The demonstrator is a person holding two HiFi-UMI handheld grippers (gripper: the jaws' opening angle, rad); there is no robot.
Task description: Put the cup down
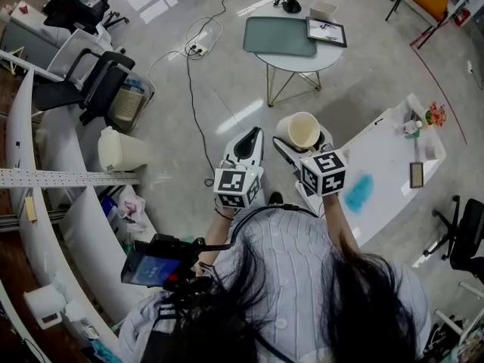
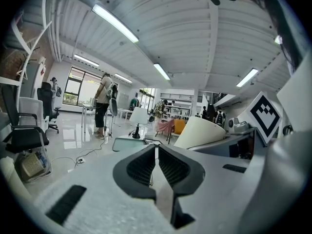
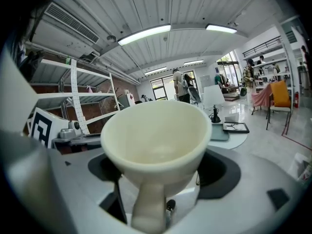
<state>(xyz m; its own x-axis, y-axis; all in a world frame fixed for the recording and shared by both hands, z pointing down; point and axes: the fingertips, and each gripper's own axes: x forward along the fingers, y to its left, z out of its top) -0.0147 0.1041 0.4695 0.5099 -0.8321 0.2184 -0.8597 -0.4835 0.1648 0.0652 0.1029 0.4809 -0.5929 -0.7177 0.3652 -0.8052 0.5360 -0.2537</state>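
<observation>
Where the right gripper pinches its handle between the two jaws, the cream cup is held in the air, resting on no surface, its mouth tilted back toward that gripper's camera. In the head view, the cup sits over the floor, near one end of the white table. Just beside it, the left gripper is raised with its jaws pressed together, empty. Farther ahead stands a round table bearing a green mat.

Cream cup — teal table mat
</observation>
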